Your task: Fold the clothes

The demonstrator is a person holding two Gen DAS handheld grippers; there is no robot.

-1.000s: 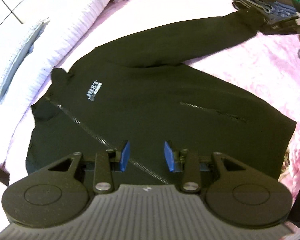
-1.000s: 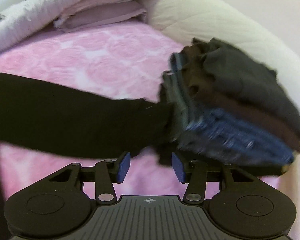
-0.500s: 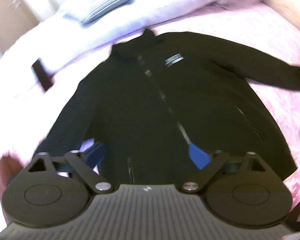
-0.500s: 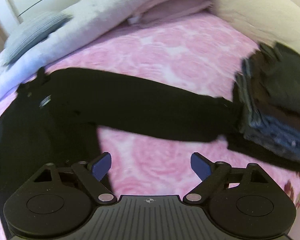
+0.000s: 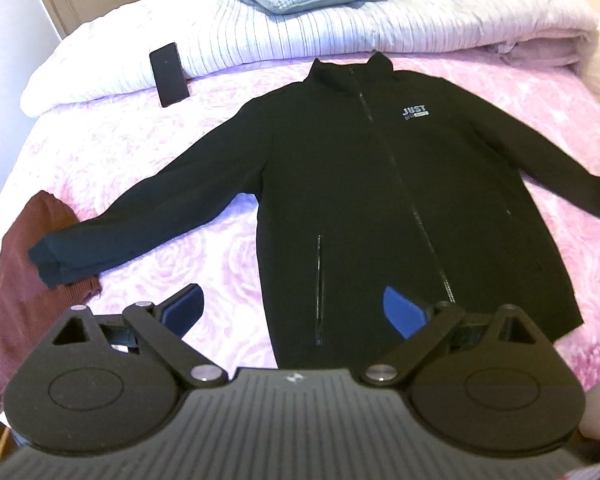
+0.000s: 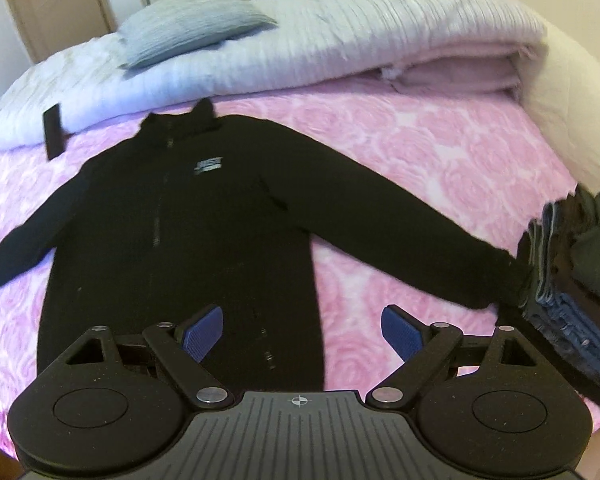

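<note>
Both tools pulled back, spread wide; jacket (image 5: 380, 184) flat on bed (image 5: 204, 248).

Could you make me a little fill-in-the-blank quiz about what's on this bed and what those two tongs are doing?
1. The black jacket lies spread flat with its zipper ____.
2. Both the left tongs and the right tongs are ____ and hold nothing.
3. One cuff of the jacket rests on a ____ garment near the bed's edge.
4. The other cuff reaches a ____ of folded clothes.

Missing words: closed; open; maroon; stack
</note>
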